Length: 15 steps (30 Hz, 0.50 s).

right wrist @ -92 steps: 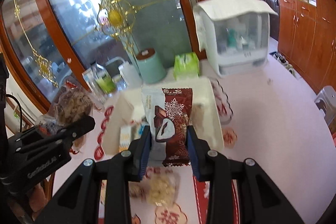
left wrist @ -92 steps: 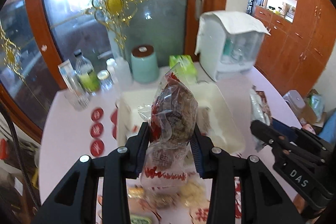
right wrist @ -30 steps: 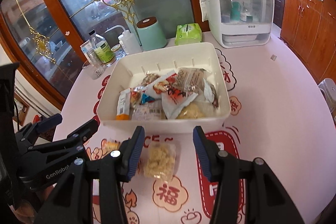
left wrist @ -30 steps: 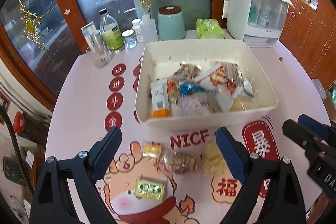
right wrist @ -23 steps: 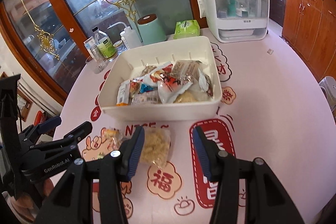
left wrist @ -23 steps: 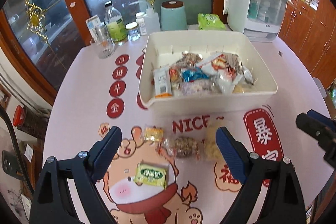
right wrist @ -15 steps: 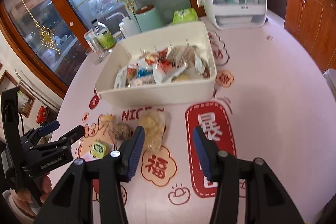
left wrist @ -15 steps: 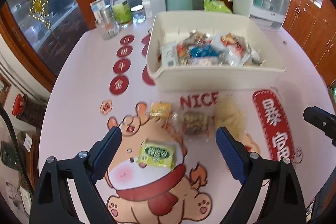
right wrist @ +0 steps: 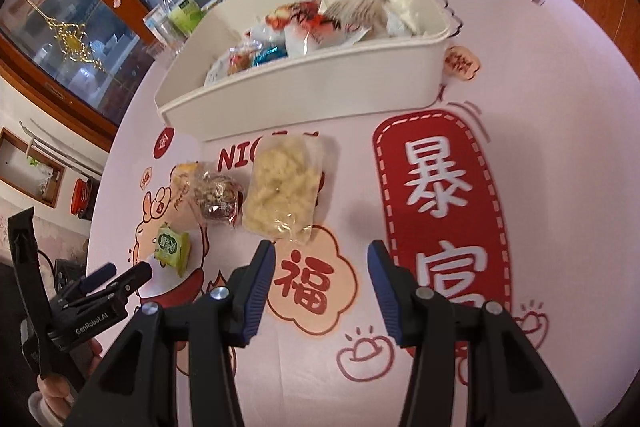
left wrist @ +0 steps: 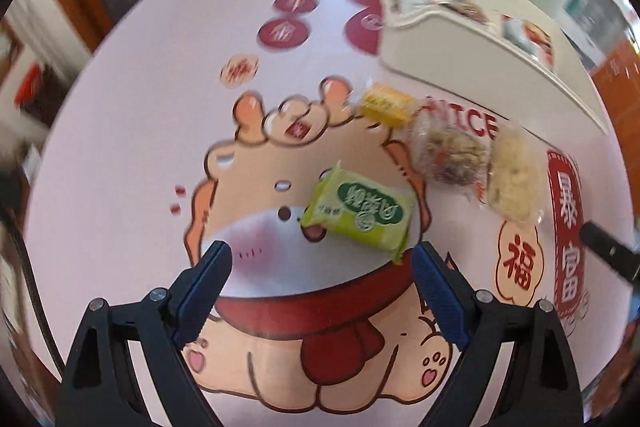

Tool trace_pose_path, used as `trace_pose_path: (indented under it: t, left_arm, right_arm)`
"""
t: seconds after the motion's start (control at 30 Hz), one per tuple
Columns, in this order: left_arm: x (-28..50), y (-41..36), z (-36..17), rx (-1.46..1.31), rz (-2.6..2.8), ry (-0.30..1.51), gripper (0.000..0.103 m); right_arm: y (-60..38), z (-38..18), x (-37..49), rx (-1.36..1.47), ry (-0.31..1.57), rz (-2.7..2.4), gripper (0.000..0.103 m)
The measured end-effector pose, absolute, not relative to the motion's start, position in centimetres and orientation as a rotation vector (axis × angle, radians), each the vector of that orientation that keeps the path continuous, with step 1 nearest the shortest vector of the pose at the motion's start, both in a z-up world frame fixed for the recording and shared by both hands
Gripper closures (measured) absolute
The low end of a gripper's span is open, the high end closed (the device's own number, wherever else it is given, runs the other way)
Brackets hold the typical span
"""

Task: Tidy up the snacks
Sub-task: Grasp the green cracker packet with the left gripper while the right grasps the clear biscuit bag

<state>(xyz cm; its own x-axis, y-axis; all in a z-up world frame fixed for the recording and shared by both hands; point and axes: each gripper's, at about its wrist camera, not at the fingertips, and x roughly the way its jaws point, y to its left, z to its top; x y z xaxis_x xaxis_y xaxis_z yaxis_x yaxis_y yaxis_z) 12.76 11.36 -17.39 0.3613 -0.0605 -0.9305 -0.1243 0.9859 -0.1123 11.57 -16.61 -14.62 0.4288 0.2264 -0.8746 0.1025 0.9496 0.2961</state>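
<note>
Since three seconds back both my snacks are gone from the jaws and sit in the white bin; both hand-held grippers have since dropped low toward the loose packets on the desk.

My left hand-held gripper is spread wide, nothing in it. The green packet lies just ahead of it, between the finger lines but nearer the right finger, near, not touching. Its long axis runs across the jaws and is tilted, right end lower. Left is clearly the nearer one for it.

My right hand-held gripper is also spread and empty. The pale crumbly bag lies just ahead and left of centre, its near corner close to the left finger, long axis roughly along the fingers.

The brown nutty bag and yellow packet lie between those two and the bin front.

Left view: blurred, shows the green packet's tilt and jaw alignment, barely the bin's inside. Right view: sharp, shows the bin's contents and the left gripper low beside the green packet.
</note>
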Motion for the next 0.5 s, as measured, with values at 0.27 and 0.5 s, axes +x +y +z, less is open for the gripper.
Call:
trace_pose_path:
  t: [0.27,0.5]
  left_arm:
    - [14.7,12.2,-20.0,-0.420,0.080,1.274,0.023]
    - [17.3,10.5,-20.5,-0.498,0.075,1.292,0.034]
  right_arm:
    - [-15.4,-16.2,14.4,0.358,1.161,0.074,0.054]
    - [-14.8,-17.4,17.6,0.451,1.165,0.060,0.054]
